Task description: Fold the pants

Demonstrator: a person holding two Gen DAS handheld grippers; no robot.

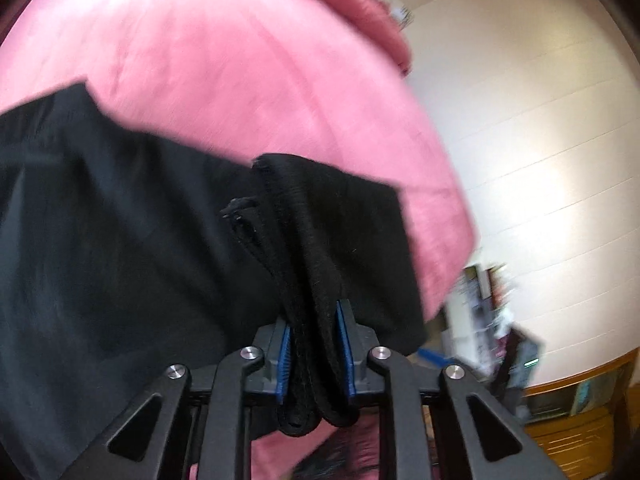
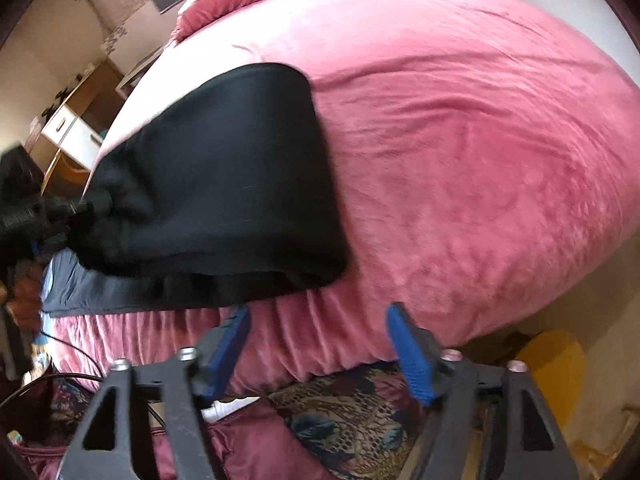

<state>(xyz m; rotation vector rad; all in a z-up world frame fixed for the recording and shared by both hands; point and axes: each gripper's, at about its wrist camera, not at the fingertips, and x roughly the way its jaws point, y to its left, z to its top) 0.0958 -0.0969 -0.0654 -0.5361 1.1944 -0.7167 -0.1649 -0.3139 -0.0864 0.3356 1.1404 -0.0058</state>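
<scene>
My left gripper [image 1: 314,354] is clamped on a bunched thickness of the black pants [image 1: 120,240]: several layered hems and seams pass between the blue pads [image 1: 345,344], which press on the cloth from both sides. From that grip the rest of the pants spreads away to the left over the pink bedspread [image 1: 224,72]. A white wall [image 1: 520,120] shows beyond the bed's edge.

My right gripper [image 2: 318,334] stands with its jaws wide apart and holds nothing; only the bedspread's hanging side shows between the blue pads [image 2: 412,356]. In the right wrist view the pants [image 2: 224,184] lie folded near the bed's near edge, the folded end toward the middle of the bed, the gathered end pulled left to where my left gripper [image 2: 70,212] holds it. The lower edge of the pants hangs just over the side of the bed, just above my right fingertips. A patterned fabric [image 2: 344,420] lies below the bed.
</scene>
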